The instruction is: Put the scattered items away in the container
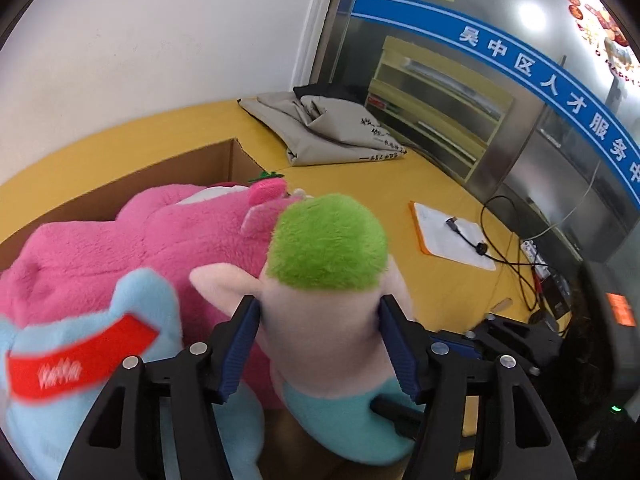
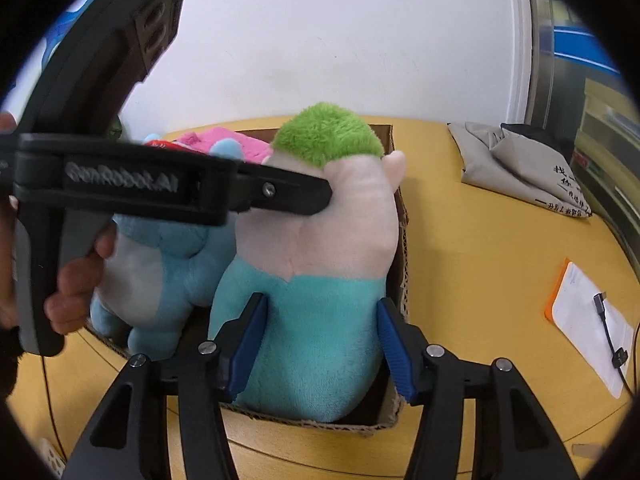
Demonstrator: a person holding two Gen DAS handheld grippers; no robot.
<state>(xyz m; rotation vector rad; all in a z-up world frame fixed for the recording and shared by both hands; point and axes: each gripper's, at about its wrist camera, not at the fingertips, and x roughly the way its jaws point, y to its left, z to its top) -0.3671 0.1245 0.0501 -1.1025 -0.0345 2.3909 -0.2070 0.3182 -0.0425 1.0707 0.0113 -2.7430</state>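
A green-haired plush doll [image 1: 326, 280] with a pale head and teal body [image 2: 316, 320] stands in the cardboard box [image 2: 402, 280]. My left gripper [image 1: 320, 340] is shut on the doll's head, its blue pads pressed into both sides. My right gripper [image 2: 320, 344] is shut on the doll's teal body. The left gripper shows in the right wrist view [image 2: 296, 196], its tip against the doll's head. A pink plush [image 1: 140, 240] and a light blue plush [image 1: 80, 340] with a red tag lie in the box beside it.
The box [image 1: 180, 168] sits on a yellow table [image 1: 400, 200]. A folded grey cloth bag [image 1: 320, 128] lies at the back. A white notepad with orange edge [image 1: 452, 236] and a black cable [image 1: 500, 256] lie to the right. A glass partition stands behind.
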